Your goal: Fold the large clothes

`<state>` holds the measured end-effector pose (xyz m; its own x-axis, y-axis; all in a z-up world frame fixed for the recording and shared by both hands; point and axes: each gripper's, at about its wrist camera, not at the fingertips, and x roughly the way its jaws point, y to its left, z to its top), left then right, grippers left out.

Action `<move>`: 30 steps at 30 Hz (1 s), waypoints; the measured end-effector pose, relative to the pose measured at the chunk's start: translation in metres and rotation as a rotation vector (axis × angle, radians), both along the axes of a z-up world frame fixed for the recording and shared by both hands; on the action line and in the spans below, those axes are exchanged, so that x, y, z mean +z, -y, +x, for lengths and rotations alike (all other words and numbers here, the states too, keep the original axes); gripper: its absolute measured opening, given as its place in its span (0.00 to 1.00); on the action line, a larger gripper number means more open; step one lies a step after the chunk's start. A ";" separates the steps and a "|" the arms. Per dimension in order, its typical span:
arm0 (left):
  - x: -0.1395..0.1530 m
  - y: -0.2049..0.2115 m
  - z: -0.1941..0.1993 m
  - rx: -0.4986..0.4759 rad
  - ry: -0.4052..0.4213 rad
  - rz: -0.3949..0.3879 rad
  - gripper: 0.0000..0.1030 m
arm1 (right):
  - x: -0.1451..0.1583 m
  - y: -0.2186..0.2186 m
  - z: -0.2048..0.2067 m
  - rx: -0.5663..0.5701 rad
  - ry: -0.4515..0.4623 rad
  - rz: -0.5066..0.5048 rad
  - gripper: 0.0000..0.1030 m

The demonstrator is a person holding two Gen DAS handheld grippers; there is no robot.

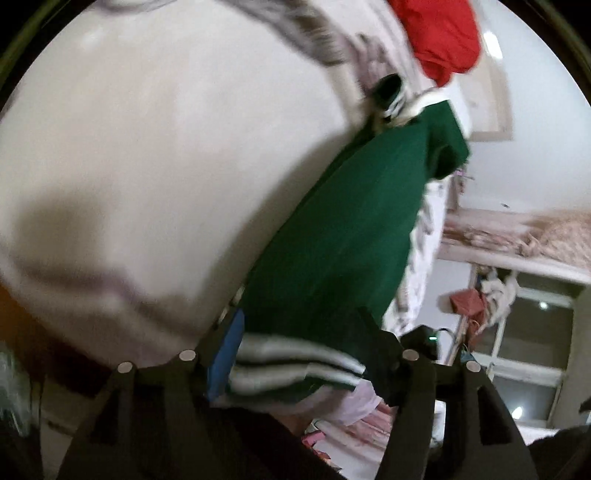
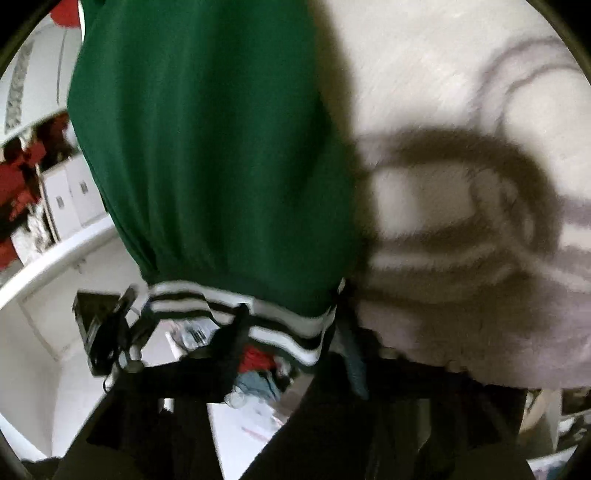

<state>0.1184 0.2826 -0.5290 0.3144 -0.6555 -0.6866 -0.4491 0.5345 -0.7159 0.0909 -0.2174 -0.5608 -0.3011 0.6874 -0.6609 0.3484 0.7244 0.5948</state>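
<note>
A dark green garment (image 1: 343, 229) with a white-and-black striped ribbed hem (image 1: 295, 363) stretches across a whitish bed surface (image 1: 147, 166). My left gripper (image 1: 295, 354) is shut on the striped hem, a blue pad showing on its left finger (image 1: 225, 354). In the right wrist view the same green garment (image 2: 221, 147) hangs in front of me, its striped hem (image 2: 258, 321) held between the fingers of my right gripper (image 2: 291, 332), which is shut on it. Both views are blurred by motion.
A red cloth (image 1: 443, 33) lies at the far end of the bed. A window (image 1: 528, 339) and shelf with clutter (image 1: 517, 236) are to the right. White cabinets (image 2: 70, 199) and red items (image 2: 18, 177) are at the left of the right view.
</note>
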 end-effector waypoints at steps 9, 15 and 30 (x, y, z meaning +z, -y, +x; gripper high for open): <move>-0.068 0.046 0.075 -0.243 0.051 -0.009 0.57 | -0.044 -0.006 0.011 -0.098 0.070 0.148 0.82; -0.045 0.063 0.066 -0.277 0.163 0.102 0.13 | -0.039 -0.009 -0.004 -0.172 0.123 0.164 0.53; -0.028 0.061 -0.004 -0.162 -0.088 0.084 0.21 | 0.008 0.019 -0.106 -0.077 -0.011 0.036 0.29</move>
<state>0.1143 0.2218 -0.5575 0.1461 -0.6316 -0.7614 -0.4110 0.6614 -0.6274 -0.0149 -0.2367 -0.5532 -0.2536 0.7320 -0.6324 0.4085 0.6736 0.6159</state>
